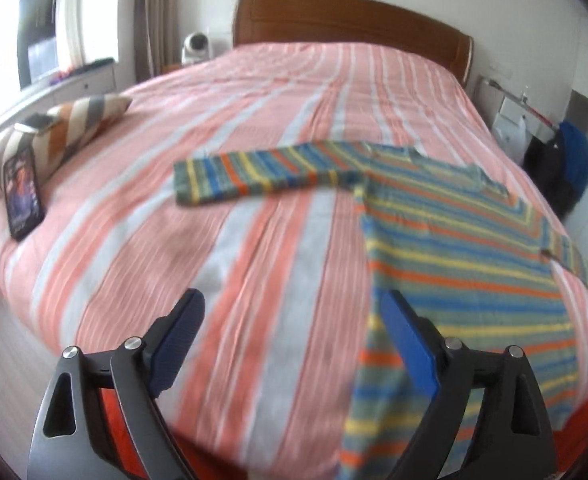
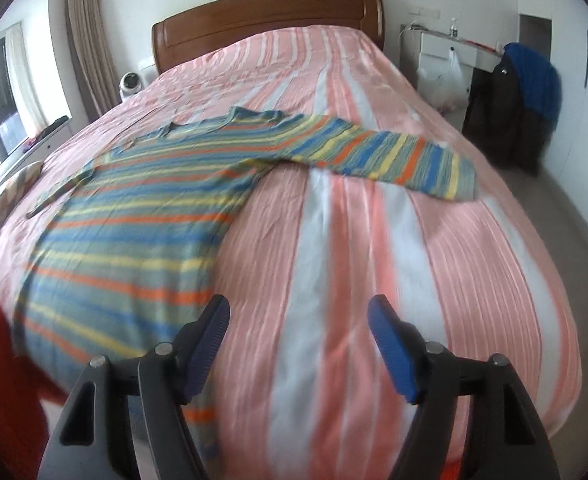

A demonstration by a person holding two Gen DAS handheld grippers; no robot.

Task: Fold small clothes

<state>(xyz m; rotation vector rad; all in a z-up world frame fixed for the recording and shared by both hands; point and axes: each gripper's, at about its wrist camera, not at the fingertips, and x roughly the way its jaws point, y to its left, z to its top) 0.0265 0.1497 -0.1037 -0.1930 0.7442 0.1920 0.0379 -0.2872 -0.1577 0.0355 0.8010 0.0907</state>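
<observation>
Left gripper (image 1: 289,344) hanging wide, empty, over near bed (image 1: 253,128) edge; right gripper (image 2: 298,350) likewise. Shirt (image 2: 133,216) lying flat between them, long axis running near-to-far. One sleeve (image 1: 245,178) stretching left, nearer left gripper; other sleeve (image 2: 394,160) stretching right.

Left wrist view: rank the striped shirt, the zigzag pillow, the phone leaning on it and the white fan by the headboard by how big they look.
1. striped shirt, clearly largest
2. zigzag pillow
3. phone
4. white fan

The fan stands farthest from the camera, so its last place against the phone may only be distance.
</observation>
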